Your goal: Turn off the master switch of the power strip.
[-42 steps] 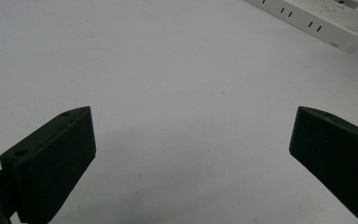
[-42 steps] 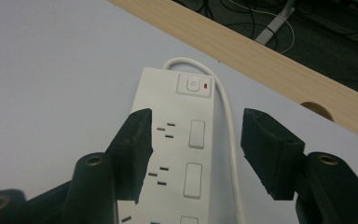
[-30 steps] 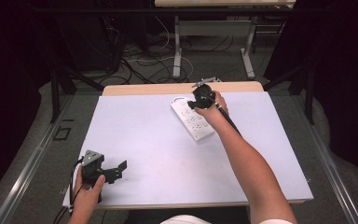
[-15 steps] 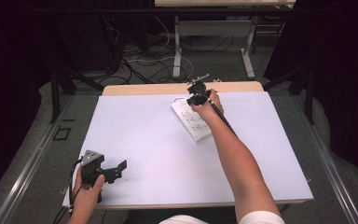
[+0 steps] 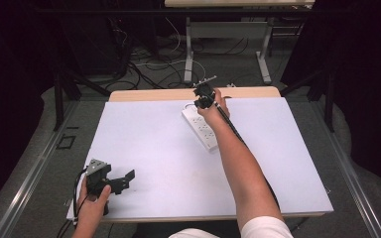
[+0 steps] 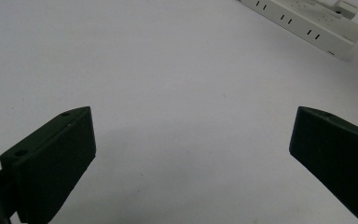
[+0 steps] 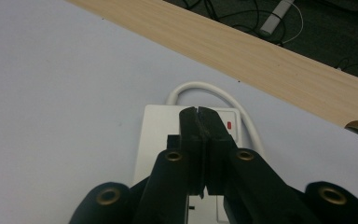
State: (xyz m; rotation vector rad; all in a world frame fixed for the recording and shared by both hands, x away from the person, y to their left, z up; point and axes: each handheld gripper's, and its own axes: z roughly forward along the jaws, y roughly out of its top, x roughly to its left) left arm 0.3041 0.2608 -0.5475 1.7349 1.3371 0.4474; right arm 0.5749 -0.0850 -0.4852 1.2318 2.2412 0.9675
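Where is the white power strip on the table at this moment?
In the high view, the power strip lies at the far middle of the white table, under the shut right gripper, near the wooden edge.

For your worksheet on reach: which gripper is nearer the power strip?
The right. The right gripper, jaws together, hovers over the far end of the power strip, by its switch. The left gripper sits open at the table's near left corner, well away.
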